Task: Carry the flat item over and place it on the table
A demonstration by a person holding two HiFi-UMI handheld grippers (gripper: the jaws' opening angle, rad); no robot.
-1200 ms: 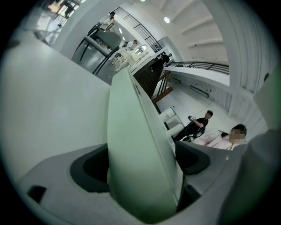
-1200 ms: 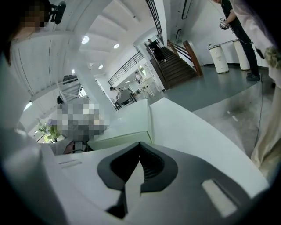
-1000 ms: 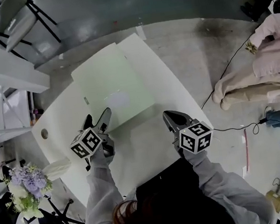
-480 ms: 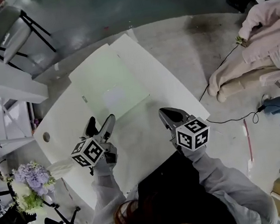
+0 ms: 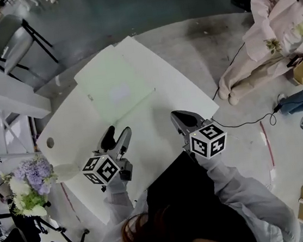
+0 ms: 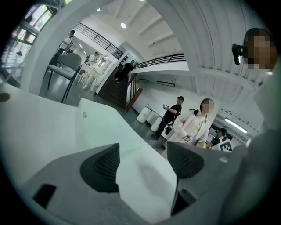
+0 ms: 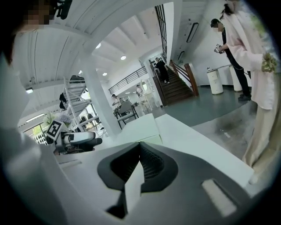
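A white surface runs slantwise across the middle of the head view. The pale green sheet lies flat on it, toward its upper end, above and well apart from both grippers. Neither gripper touches it.

The left gripper is at lower left of centre, over bare surface just below the sheet's lower corner. In the left gripper view its jaws stand apart, having just been closing, with nothing between them but the white surface beyond. The sheet shows there as a faint green plane in the middle of the frame.

The right gripper is right of centre, near the surface's right edge. In the right gripper view its jaws meet at the tips and hold nothing. The sheet lies past them at centre, and the left gripper shows at the left edge.

A round hole sits at the surface's left end. Purple and white flowers stand at lower left, a chair is at upper left, and a person in pale pink stands on the floor at upper right. A dark cable trails over the floor at right.
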